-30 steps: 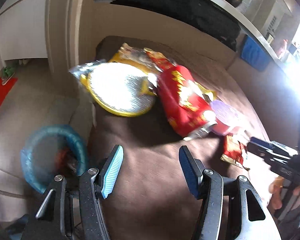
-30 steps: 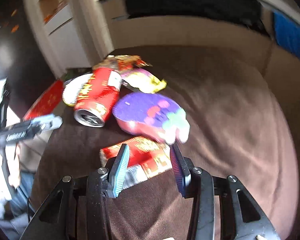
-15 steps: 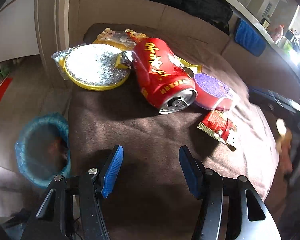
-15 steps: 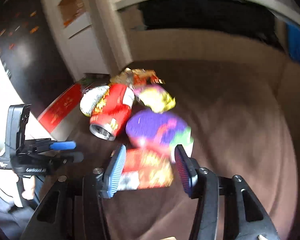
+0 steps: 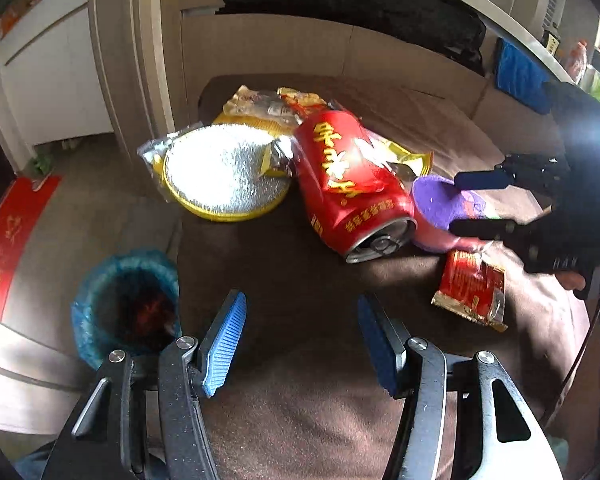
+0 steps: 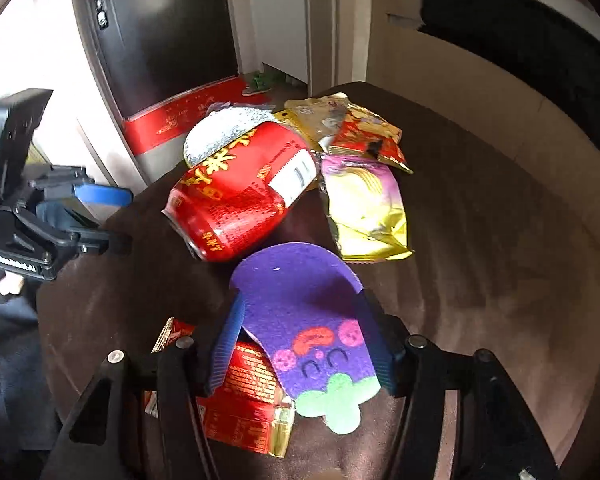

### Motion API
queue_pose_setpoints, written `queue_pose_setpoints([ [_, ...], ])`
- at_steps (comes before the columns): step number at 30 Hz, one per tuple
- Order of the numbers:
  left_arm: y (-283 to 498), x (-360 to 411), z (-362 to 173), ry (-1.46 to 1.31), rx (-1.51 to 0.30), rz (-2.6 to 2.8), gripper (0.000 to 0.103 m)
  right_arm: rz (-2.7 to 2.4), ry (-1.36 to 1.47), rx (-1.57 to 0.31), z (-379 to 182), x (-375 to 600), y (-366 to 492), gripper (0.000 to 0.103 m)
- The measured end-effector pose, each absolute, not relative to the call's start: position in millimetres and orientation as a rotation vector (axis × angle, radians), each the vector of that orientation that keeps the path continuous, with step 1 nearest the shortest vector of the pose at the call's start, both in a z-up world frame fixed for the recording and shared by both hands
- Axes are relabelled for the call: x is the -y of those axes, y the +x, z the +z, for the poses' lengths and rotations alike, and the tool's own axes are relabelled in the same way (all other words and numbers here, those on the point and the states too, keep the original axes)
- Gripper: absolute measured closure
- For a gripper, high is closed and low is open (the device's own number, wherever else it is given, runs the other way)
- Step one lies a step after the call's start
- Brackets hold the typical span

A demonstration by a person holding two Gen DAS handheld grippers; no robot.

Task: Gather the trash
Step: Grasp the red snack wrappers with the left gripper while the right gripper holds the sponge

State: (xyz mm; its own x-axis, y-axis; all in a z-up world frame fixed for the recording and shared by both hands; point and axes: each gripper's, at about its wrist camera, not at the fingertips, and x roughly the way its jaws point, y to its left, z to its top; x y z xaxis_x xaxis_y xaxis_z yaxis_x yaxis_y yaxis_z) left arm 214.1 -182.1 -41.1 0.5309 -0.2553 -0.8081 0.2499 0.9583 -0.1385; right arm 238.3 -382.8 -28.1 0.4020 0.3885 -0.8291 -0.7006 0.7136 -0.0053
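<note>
Trash pile sits on a brown cushion (image 5: 300, 400): red drink can (image 5: 350, 184) on its side, open end toward the left camera, touching a purple felt-topped piece (image 6: 300, 320) beside it. Right gripper (image 6: 302, 344) has its jaws wide, just been opening, the purple piece between the pads; whether the pads press it I cannot tell, looks released. Red foil sachet (image 6: 248, 408) lies under and left of the purple piece, partly hidden by the left finger. Left gripper (image 5: 300, 340) jaws spread, nothing between them, bare cushion below.

Left view only: blue-lined trash bin (image 5: 124, 304) on the floor just off the cushion's left edge, dark inside with something red in it; silver disc with yellow rim (image 5: 224, 172) shown whole; red sachet clear of the purple piece. Right view only: purple piece's face pattern and green end; gold-and-pink wrapper (image 6: 364, 212) past the can; gold and red wrappers (image 6: 352, 128) behind; black fridge (image 6: 156, 28) and red floor mat (image 6: 180, 116).

The can blocks most of the disc in the right view. The right gripper covers part of the purple piece in the left view.
</note>
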Motion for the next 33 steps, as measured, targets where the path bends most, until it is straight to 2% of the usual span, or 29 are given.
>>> queue_pose_setpoints([
  [1, 214, 183, -40, -0.006, -0.961, -0.301, 0.044, 0.708, -0.423, -0.914, -29, 379, 234, 0.04],
  [5, 217, 183, -40, -0.055, -0.971, -0.306, 0.044, 0.617, -0.656, -0.855, -48, 361, 224, 0.035],
  [8, 215, 184, -37, -0.086, -0.98, -0.312, 0.044, 0.519, -0.683, -0.829, -55, 362, 227, 0.045],
  [9, 214, 185, -37, -0.084, -0.98, -0.315, 0.044, 0.497, -0.644, -0.814, -52, 368, 227, 0.056],
  [11, 212, 190, -35, -0.062, -0.971, -0.308, 0.044, 0.491, -0.559, -0.841, -46, 381, 230, 0.058],
  [16, 210, 203, -31, -0.062, -0.967, -0.313, 0.044, 0.466, -0.332, -0.928, -28, 414, 227, 0.073],
  [21, 203, 222, -30, -0.048, -0.965, -0.357, 0.044, 0.369, -0.135, -1.053, -21, 436, 222, 0.074],
  [33, 189, 317, -43, 0.147, -0.968, -0.667, 0.044, 0.19, -0.037, -0.961, 0, 497, 154, 0.074],
])
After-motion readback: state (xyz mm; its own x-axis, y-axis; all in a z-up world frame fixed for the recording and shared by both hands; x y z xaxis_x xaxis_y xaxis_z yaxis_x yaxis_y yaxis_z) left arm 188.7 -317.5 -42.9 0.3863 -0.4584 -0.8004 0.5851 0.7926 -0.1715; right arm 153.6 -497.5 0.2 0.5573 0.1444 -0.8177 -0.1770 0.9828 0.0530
